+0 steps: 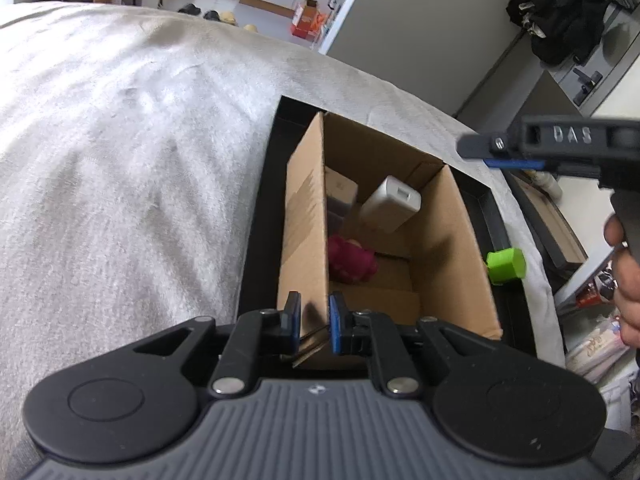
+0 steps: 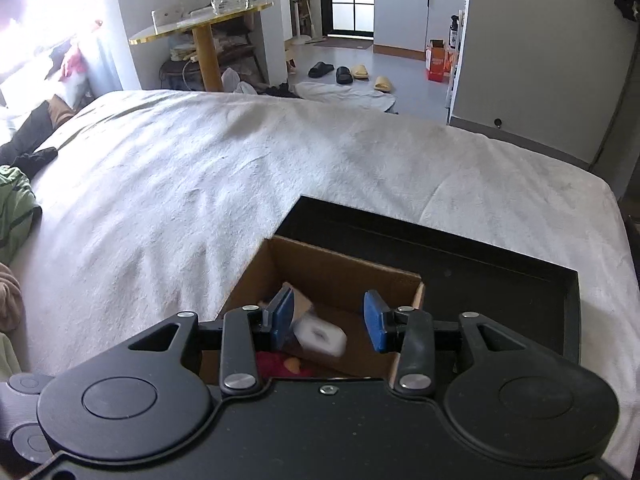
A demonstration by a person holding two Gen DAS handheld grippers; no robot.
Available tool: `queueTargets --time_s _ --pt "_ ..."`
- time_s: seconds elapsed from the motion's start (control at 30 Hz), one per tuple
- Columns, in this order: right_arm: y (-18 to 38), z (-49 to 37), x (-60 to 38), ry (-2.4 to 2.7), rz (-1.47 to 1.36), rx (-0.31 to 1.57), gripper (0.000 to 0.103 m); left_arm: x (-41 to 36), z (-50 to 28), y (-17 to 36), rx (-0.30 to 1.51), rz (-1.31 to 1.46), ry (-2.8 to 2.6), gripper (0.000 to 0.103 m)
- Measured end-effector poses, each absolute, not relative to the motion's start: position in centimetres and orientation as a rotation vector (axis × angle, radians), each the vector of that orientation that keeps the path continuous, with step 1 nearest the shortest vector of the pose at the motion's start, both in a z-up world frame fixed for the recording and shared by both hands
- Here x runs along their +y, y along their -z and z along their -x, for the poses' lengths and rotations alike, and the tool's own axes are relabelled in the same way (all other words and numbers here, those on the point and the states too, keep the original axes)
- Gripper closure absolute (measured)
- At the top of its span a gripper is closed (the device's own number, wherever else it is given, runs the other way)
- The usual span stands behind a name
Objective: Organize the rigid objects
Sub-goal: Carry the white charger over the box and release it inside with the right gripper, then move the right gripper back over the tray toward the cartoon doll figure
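Note:
An open cardboard box (image 1: pixel 444 240) stands in a black tray (image 1: pixel 486 204) on a white bed cover. My left gripper (image 1: pixel 315 318) is shut on the box's near left wall, one blue pad on each side of the cardboard. Inside lie a white charger block (image 1: pixel 390 204), a magenta toy (image 1: pixel 350 260) and a grey-brown packet (image 1: pixel 340 192). A green cylinder (image 1: pixel 506 264) sits in the tray to the right of the box. My right gripper (image 2: pixel 326 316) hangs open above the box (image 2: pixel 348 276), over the charger (image 2: pixel 320 336), holding nothing. From the left wrist view, it (image 1: pixel 492 156) shows side-on at the upper right.
The bed cover (image 2: pixel 200 180) spreads wide to the left and behind the tray (image 2: pixel 480 280). Clothes (image 2: pixel 16 208) lie at its left edge. A hand (image 1: pixel 624 280) holds the right gripper at the bed's right edge. Slippers (image 2: pixel 348 74) and a red carton (image 2: pixel 438 60) sit on the floor beyond.

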State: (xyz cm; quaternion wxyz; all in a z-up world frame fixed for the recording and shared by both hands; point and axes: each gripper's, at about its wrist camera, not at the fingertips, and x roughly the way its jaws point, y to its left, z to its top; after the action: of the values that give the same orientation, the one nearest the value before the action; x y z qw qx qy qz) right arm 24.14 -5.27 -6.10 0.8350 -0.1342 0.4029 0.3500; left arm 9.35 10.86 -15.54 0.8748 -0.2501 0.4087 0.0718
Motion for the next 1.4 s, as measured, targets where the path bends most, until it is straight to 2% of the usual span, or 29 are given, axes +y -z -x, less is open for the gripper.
queueTargets --time_s 0.67,0.93,1.07,1.4 --pt "7.1 -25.3 -13.0 -0.626 0.238 0.892 0.052 10.5 -9.4 15.3 0.86 0.508 -0.167 0.089" --pt "7.9 -26.3 -16.7 -0.586 0.21 0.909 0.045 10.2 -9.5 15.1 0.865 0.495 -0.183 0.089" --pt "8.5 -26.6 -18.1 -0.572 0.199 0.913 0.039 10.0 -9.6 15.1 0.868 0.484 -0.19 0.089" --pt "10.8 -27.1 -19.9 -0.575 0.199 0.94 0.039 10.0 -9.7 15.1 0.868 0.479 -0.189 0.089"
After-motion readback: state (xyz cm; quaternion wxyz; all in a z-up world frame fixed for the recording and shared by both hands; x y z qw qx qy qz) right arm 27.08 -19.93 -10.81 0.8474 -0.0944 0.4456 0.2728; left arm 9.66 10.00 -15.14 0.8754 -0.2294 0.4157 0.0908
